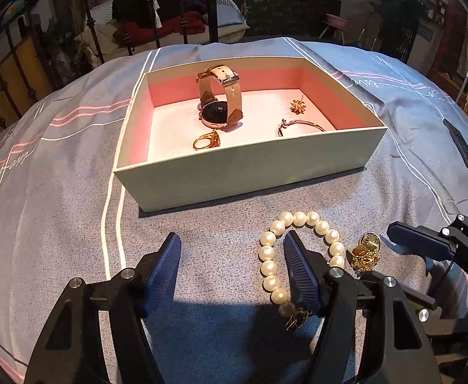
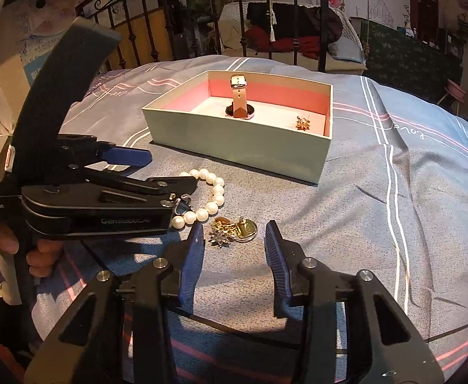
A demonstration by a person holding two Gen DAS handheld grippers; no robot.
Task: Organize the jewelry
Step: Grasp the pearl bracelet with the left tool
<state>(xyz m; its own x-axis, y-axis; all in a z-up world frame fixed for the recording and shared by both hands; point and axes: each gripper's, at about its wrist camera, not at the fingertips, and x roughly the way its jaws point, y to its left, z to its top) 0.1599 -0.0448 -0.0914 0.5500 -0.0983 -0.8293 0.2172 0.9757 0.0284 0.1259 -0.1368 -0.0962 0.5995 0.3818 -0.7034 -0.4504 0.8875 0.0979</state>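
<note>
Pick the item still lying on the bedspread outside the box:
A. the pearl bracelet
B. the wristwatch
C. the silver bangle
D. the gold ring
A: the pearl bracelet lies on the bedspread by the left gripper, while the others sit inside the box.

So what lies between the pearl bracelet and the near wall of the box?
Only bare bedspread: the left wrist view shows an empty strip of cloth between the pearl bracelet and the box.

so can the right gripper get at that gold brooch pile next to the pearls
Probably yes. The right gripper is open, and the gold brooch pile lies just ahead between its fingers on the bedspread. The pearl bracelet and left gripper crowd one side.
</note>
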